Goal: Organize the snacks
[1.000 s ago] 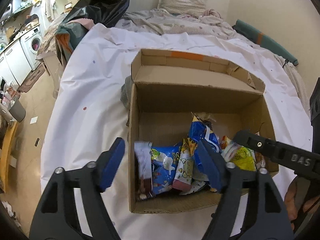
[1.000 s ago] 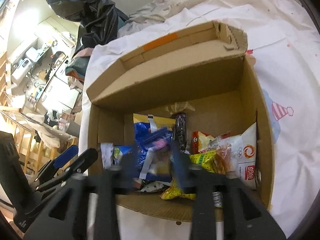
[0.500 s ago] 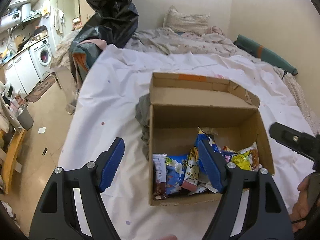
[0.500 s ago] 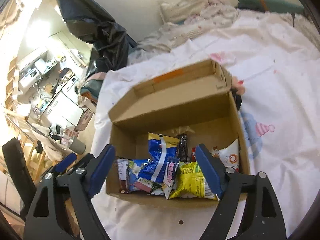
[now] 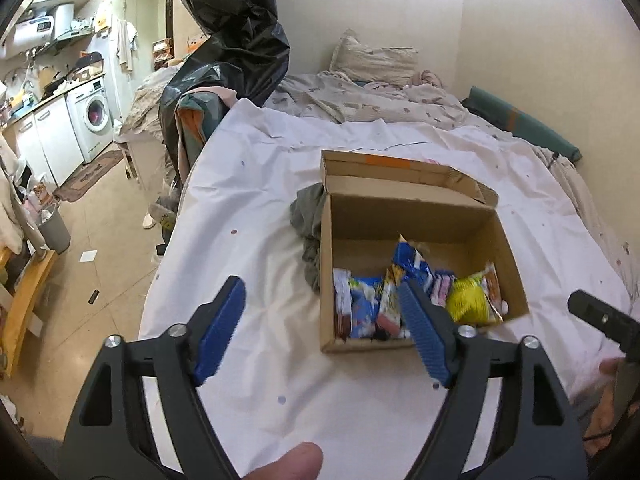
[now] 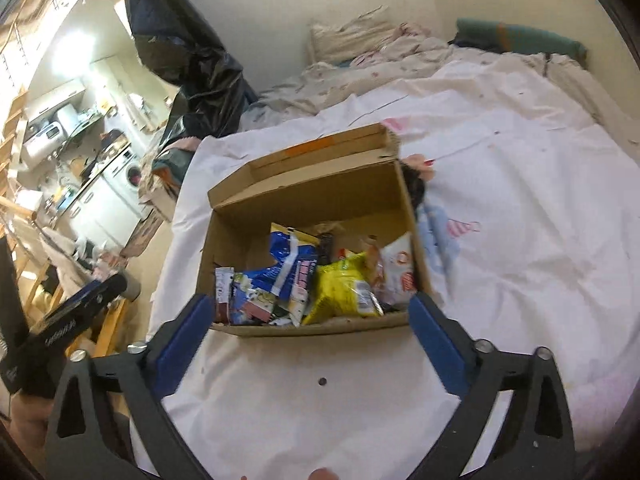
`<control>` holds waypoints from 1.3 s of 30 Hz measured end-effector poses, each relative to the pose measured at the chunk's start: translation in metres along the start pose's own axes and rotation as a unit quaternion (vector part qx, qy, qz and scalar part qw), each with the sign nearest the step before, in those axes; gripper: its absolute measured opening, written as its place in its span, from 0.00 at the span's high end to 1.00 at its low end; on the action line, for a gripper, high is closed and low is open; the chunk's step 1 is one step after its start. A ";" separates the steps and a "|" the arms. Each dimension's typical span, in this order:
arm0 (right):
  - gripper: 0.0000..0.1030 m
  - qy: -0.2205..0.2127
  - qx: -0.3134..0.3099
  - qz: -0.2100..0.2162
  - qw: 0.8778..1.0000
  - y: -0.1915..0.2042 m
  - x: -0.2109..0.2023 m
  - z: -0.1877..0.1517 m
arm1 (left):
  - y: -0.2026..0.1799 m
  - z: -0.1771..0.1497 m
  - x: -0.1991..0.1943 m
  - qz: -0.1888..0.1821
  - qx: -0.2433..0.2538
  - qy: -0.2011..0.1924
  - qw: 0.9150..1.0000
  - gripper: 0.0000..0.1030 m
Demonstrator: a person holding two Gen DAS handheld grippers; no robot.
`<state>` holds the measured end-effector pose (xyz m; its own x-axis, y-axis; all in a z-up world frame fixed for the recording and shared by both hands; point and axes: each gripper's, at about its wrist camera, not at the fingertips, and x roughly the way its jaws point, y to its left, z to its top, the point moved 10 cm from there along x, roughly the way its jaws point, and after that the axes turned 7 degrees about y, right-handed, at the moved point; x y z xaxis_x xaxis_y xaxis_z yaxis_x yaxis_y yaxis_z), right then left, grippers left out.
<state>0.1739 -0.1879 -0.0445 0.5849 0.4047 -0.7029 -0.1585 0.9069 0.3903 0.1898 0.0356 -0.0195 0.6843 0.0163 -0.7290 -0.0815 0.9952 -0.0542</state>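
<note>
You held both grippers above the near part of the white sheet [image 5: 248, 224], clear of the single cardboard box [image 5: 404, 216] that sat in the middle of the bed. Your left gripper [image 5: 320, 328] had its jaws spread wide and empty, the right finger in front of the box's near left corner, the left finger out over bare sheet. Your right gripper [image 6: 310, 332] was likewise spread and empty, its two blue fingers framing the box's near wall from either side without touching it. Open sheet ran to the left of the box up to the bed's left edge, and more lay on the right and near sides. The box's far flap [image 6: 304, 168] stood raised. The snack packets [image 6: 304, 276] were crowded along the box's near wall, its far half bare; you had at least six in there, among them one yellow bag [image 6: 344, 288] and one tall blue bag [image 6: 292, 256], though overlap blocked a sure count. One grey cloth [image 5: 308, 224] was bunched against the box's left wall.
</note>
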 end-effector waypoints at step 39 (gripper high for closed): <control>0.00 -0.063 -0.070 -0.096 0.991 0.004 -0.002 -0.022 | -0.016 -0.043 -0.008 0.005 -0.004 -0.014 1.000 0.00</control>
<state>0.1545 -0.1827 -0.0542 0.7077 0.2136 -0.6734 -0.1380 0.9766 0.1648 0.1546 0.0149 -0.0424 0.7035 0.0295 -0.7101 -0.0938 0.9943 -0.0515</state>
